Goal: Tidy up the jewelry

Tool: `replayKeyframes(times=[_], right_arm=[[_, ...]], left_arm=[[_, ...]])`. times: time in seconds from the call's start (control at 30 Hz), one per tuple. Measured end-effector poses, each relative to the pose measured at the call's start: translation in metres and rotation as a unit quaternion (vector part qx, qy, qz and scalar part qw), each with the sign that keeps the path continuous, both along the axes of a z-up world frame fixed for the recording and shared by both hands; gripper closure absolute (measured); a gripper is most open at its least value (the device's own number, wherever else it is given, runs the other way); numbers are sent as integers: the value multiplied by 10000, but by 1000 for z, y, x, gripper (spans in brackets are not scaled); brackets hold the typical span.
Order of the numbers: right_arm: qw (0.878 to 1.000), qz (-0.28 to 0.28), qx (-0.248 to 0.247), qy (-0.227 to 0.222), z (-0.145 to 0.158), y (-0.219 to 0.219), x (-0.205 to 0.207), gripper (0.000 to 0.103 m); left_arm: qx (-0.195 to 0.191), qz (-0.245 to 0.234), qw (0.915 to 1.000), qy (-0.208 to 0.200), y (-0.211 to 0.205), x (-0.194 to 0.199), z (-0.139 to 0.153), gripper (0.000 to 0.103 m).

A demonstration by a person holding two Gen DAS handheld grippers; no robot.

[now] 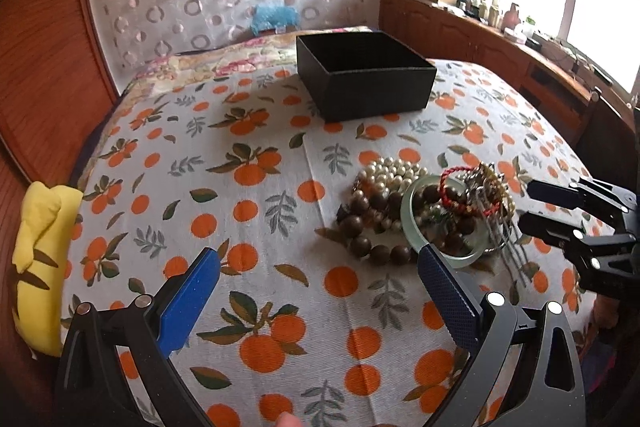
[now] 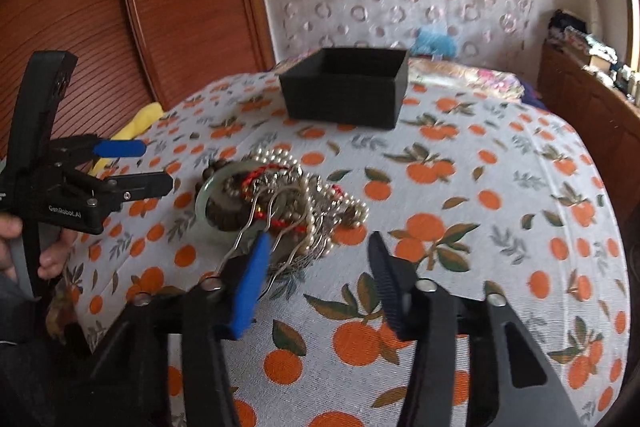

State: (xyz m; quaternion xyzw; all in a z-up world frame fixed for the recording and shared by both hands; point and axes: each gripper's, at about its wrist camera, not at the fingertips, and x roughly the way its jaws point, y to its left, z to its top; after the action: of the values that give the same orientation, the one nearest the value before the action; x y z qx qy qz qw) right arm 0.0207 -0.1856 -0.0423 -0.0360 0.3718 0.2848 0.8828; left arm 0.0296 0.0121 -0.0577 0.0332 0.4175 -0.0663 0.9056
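tangling was the main risk: the jewelry pile lay knotted on the table, at 6 o'clock from the empty black box. both the left hand-held gripper and right hand-held gripper stood wide, holding nothing; lifting one strand could drag its neighbours off.

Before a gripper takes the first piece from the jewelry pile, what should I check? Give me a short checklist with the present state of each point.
1. Left gripper open and holding nothing: ok.
2. Right gripper open and holding nothing: ok.
3. Black box has no lid and stands upright behind the pile: ok.
4. Box inside free of items: cannot tell, the floor is hidden.
5. Pieces lie separate for a clean single grasp: not ok; the pearl strand, brown bead bracelet, green bangle, red cord bracelet and metal hairpins overlap.
6. Grippers apart from each other: ok.
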Motion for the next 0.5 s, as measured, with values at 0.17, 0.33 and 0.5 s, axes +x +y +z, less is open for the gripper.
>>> replayKeyframes(times=[0.17, 0.33, 0.5], right_arm=[[9997, 93, 87, 205, -2, 4, 8, 72], [9992, 74, 121, 374, -3, 5, 18, 85], [9992, 93, 146, 353, 0, 3, 16, 98]], left_arm=[[-98, -83, 9999, 46, 6, 2, -3, 8], [-171, -79, 9998, 25, 8, 6, -3, 8], [-246, -90, 9996, 104, 7, 12, -8, 8]])
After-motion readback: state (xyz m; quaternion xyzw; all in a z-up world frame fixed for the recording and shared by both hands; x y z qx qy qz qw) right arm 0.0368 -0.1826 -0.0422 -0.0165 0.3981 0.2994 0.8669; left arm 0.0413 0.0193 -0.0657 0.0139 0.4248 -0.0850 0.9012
